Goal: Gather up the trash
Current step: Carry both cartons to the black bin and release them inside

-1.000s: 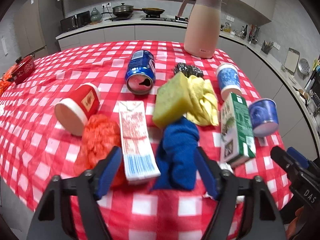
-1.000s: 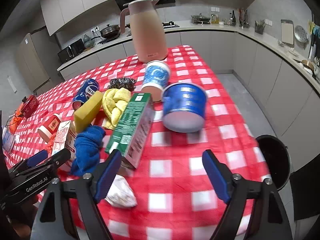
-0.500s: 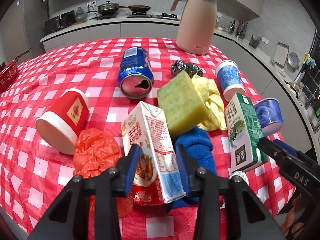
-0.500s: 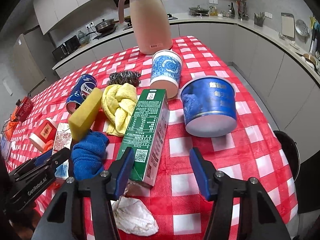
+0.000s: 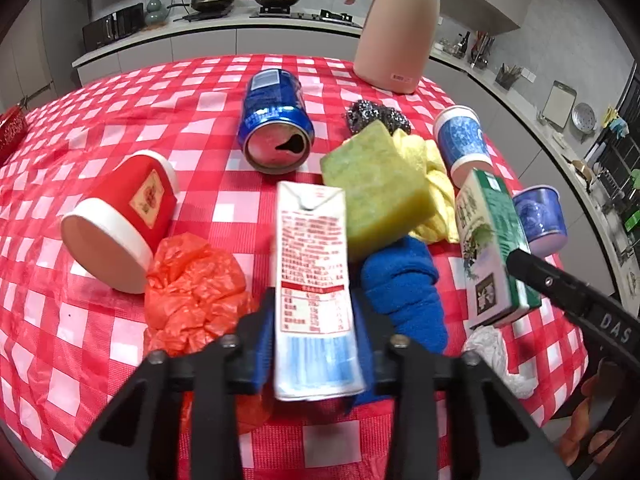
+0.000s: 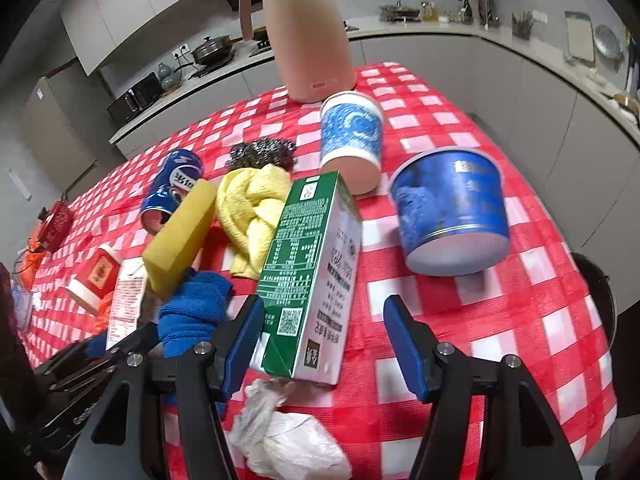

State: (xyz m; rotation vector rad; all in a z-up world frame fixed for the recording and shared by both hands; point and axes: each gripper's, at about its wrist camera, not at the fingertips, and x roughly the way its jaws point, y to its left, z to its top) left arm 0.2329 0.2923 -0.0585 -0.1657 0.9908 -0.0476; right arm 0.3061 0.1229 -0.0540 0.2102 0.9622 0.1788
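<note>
Your two fisheye views are evenly and brightly lit indoors, with soft shadows, black vignetted corners, strongly curved edges, and slight blur on the nearest carton point(image 5: 314, 296) and paper wad point(image 6: 288, 440).

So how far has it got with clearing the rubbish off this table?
Barely started: nothing looks binned yet. In hand: the left tongs are shut on the red-and-white carton, and the right tongs sit open around the green carton. Still on the checked cloth: blue can, red cup, orange bag, two blue cups and white wrapper.
</note>
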